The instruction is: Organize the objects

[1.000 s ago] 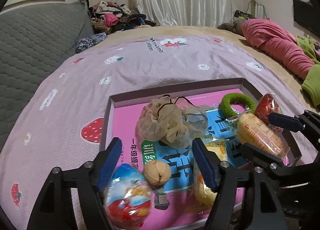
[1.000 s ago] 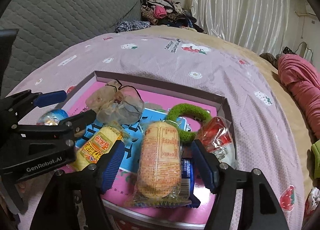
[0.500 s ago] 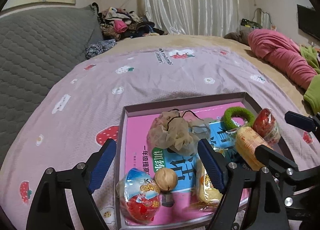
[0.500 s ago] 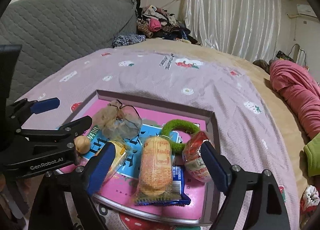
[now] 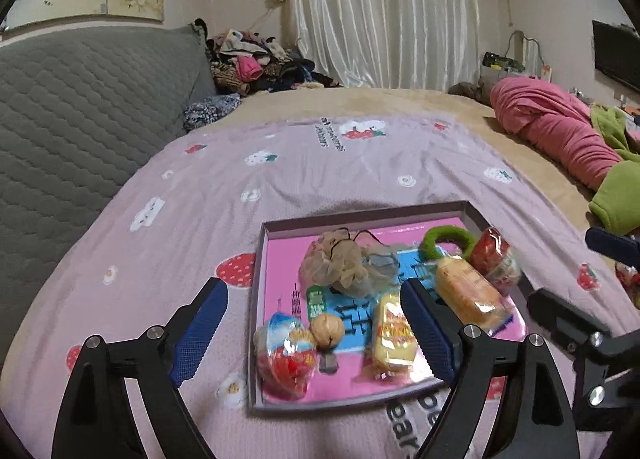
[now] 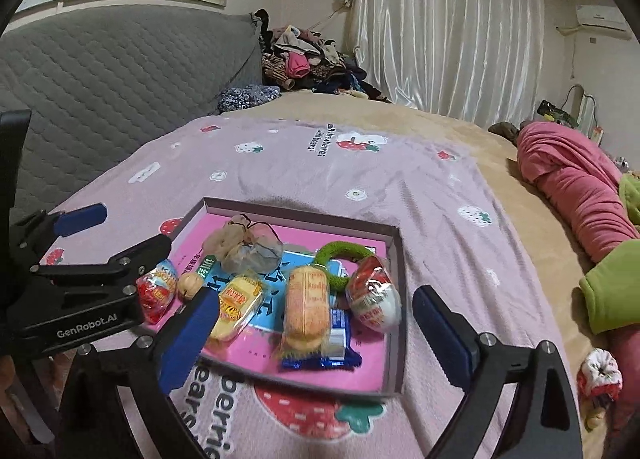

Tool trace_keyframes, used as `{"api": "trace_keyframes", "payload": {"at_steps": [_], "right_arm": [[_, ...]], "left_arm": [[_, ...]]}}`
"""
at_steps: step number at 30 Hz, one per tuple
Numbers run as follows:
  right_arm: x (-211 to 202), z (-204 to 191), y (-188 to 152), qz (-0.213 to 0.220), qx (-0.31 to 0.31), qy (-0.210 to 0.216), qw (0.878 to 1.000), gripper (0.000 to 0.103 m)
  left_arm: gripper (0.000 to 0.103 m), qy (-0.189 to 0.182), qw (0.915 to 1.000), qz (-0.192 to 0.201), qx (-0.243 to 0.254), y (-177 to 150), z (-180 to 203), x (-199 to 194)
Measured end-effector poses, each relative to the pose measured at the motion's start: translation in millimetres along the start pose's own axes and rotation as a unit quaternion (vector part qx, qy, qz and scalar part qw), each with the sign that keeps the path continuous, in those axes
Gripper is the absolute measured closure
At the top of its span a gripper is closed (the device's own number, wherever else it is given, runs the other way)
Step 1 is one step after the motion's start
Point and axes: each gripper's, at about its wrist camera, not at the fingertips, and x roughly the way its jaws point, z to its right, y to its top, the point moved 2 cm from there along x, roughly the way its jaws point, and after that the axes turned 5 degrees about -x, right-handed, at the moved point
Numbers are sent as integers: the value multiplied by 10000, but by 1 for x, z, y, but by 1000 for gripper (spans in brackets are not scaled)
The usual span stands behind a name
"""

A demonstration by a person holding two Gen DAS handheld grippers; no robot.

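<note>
Strawberry-print pink bedspread (image 5: 320, 175), shallow tray (image 6: 394, 299) of snacks, grey headboard (image 5: 80, 107), white curtains (image 6: 440, 27), left tool (image 5: 316, 327) and right tool (image 6: 316, 335) both empty, jaws opening

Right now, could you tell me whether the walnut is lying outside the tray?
No, the walnut lies inside the tray, beside a red snack pack.

Two fisheye views, each looking forward and down along own tongs from close above the bed. Shared: the shallow box (image 5: 256, 299) (image 6: 394, 299) at lower centre, curtain behind. Left tongs (image 6: 80, 235) visible at left edge of right view; right tongs (image 5: 584, 279) at right edge of left view.
</note>
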Motion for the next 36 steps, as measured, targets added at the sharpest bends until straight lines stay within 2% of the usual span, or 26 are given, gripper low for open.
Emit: {"api": "trace_keyframes", "payload": {"at_steps": [4, 11, 23, 36], "right_arm": [[-21, 0, 8, 120, 67, 11, 9999, 4], [-60, -6, 28, 276, 80, 168, 9994, 1], [-137, -20, 49, 670, 130, 175, 9975, 1], [-197, -30, 45, 768, 60, 151, 9969, 1]], "left_arm": [[14, 202, 9997, 18, 127, -2, 0, -21], [14, 137, 9999, 53, -6, 8, -10, -69], [14, 347, 9981, 492, -87, 30, -29, -163], [14, 318, 9962, 808, -98, 31, -32, -241]]}}
